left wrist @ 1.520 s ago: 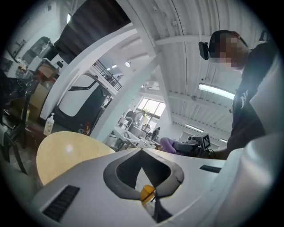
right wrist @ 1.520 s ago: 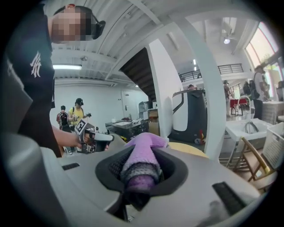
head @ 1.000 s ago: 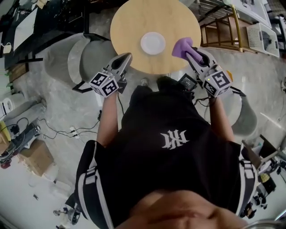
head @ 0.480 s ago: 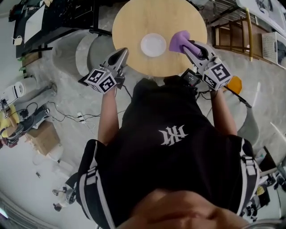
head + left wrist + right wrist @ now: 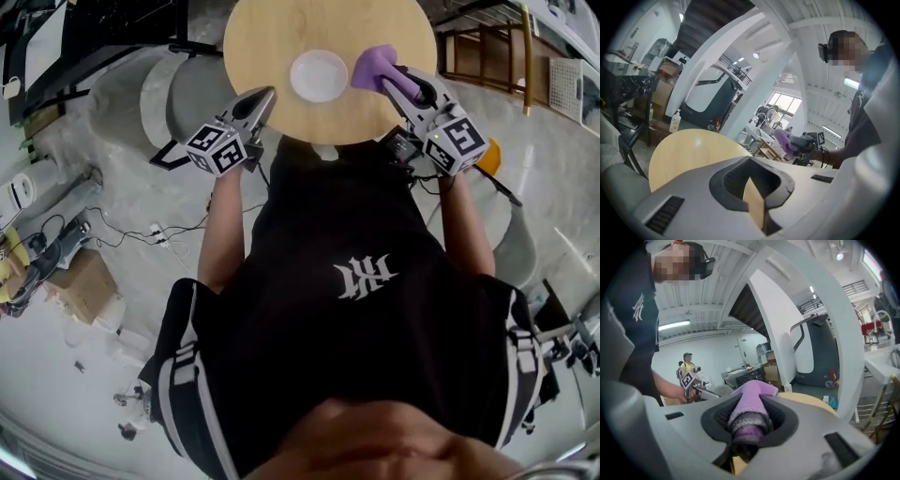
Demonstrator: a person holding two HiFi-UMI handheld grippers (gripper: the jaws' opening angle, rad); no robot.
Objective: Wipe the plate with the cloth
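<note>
Cloth [image 5: 372, 67] further over table [image 5: 272, 37], right gripper [image 5: 390, 81] grasping, left gripper [image 5: 267, 95] clenched, plate [image 5: 319, 75] only overhead

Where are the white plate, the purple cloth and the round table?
white plate [image 5: 319, 75], head view, centre of the plate.
purple cloth [image 5: 370, 67], head view, its bunched part beside the plate.
round table [image 5: 272, 37], head view, bare wood left of the plate.

Head view: overhead, steeply down onto round tabletop [image 5: 272, 37]. Gripper views: close behind own jaws, facing across same tabletop (left sights right hand-held gripper [image 5: 794, 141], right sights left hand-held gripper [image 5: 712, 393]).
</note>
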